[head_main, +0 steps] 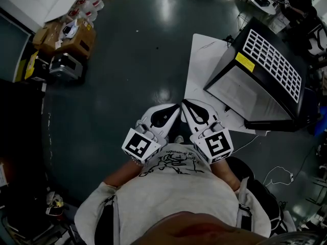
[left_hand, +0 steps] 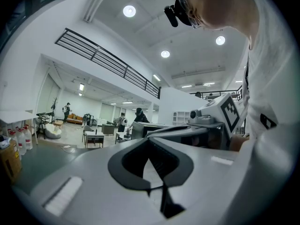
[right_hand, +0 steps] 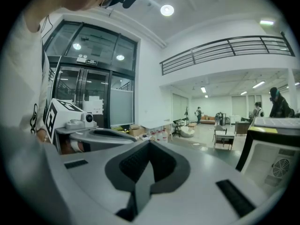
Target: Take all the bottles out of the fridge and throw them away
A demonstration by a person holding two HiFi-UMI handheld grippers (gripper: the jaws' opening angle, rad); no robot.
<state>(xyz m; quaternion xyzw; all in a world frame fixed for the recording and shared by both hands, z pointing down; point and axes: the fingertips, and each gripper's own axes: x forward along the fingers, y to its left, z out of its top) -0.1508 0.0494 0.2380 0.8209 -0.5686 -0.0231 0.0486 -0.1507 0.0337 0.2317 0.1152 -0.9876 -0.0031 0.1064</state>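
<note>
A small black fridge [head_main: 265,70] with a white grid panel stands on a white board [head_main: 202,65] at the right of the head view. Its pale side shows at the right edge of the right gripper view [right_hand: 272,153]. I see nothing of its inside and no bottle in it. My left gripper [head_main: 177,107] and right gripper [head_main: 185,103] are held side by side close to the person's chest, tips nearly touching, well short of the fridge. Both are shut and empty: the left gripper [left_hand: 149,140] and the right gripper [right_hand: 150,142] each show the jaws meeting in one seam.
Cardboard boxes [head_main: 71,40] and several white jugs [head_main: 89,6] stand at the far left by a white table. The same jugs [left_hand: 21,139] show at the left of the left gripper view. Cables [head_main: 278,175] lie on the dark floor [head_main: 133,65] at the right. People and desks are far off in the hall.
</note>
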